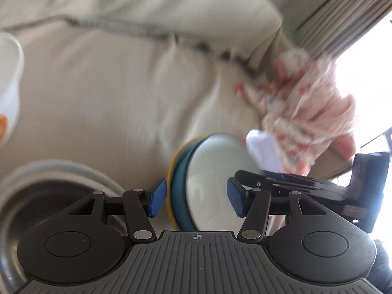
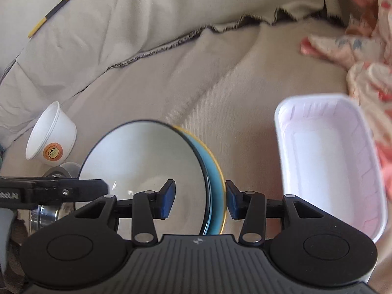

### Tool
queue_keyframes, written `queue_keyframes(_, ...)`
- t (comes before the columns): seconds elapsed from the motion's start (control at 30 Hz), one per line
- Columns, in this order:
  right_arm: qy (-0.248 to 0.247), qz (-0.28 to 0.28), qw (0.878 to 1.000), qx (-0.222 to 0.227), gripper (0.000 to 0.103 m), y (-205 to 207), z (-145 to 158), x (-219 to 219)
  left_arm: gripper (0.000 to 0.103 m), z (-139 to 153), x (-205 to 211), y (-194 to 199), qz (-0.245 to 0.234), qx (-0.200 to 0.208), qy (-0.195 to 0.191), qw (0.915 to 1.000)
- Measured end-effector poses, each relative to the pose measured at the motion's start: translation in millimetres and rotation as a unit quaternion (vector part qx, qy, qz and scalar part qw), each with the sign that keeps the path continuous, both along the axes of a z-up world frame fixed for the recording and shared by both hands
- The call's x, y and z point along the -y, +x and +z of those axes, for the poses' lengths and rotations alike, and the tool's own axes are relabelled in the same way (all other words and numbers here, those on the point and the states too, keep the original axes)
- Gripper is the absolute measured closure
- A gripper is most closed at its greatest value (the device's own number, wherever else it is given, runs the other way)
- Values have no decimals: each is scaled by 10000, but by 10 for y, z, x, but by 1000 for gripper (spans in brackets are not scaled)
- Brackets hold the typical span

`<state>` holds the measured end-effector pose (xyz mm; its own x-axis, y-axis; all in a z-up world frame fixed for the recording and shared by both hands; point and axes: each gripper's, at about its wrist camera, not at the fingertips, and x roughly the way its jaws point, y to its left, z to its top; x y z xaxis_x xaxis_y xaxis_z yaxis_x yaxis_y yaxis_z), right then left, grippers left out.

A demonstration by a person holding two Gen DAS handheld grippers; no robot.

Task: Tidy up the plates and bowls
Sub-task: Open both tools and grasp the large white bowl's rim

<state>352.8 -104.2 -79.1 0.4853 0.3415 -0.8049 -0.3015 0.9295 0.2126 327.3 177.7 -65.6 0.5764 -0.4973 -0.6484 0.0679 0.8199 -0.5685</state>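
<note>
A tilted stack of nested bowls (image 2: 147, 161), white inside with a teal shell and a yellow edge, stands on its side over the beige cushion. My right gripper (image 2: 200, 201) is shut on the stack's right wall, one pad inside the bowl and one outside. In the left wrist view the same stack (image 1: 210, 171) shows between the blue pads of my left gripper (image 1: 196, 198). That gripper is open and its pads stand clear of the stack. A steel bowl (image 1: 27, 210) sits low on the left.
A white paper cup (image 2: 51, 134) with an orange sticker lies on its side at the left. A white plastic tray (image 2: 328, 161) rests to the right. A pink floral cloth (image 2: 367, 56) is bunched at the far right. The beige sofa cushion (image 2: 196, 73) lies underneath.
</note>
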Motion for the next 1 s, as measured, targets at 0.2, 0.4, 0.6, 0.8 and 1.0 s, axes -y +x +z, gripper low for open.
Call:
queue_keyframes(0.2,-341,416,9938,973,57,-31,694,-421,44,911,-838,-418,974,1437,477,9837)
queue_keyframes(0.4,-327,941,9911,888,52,54,793,-1407,45,413,-1938,-525,2928,584,1406,9440)
queue_keyframes(0.6,-479,1385,9889,263,52,142,471,-2487,45,-197,-2402,-346,3019,-140,520,9518)
queue_keyframes(0.8,-856,1227,9887,-8,52,391,-12,-3088,45,-527,-2458,-197,3091,-418,521,9487)
queue_keyframes(1.0,-246,966,9896,-1035,54,592,-429,-3166,39,-802,-2485,-33,2492,-317,-1145,9611)
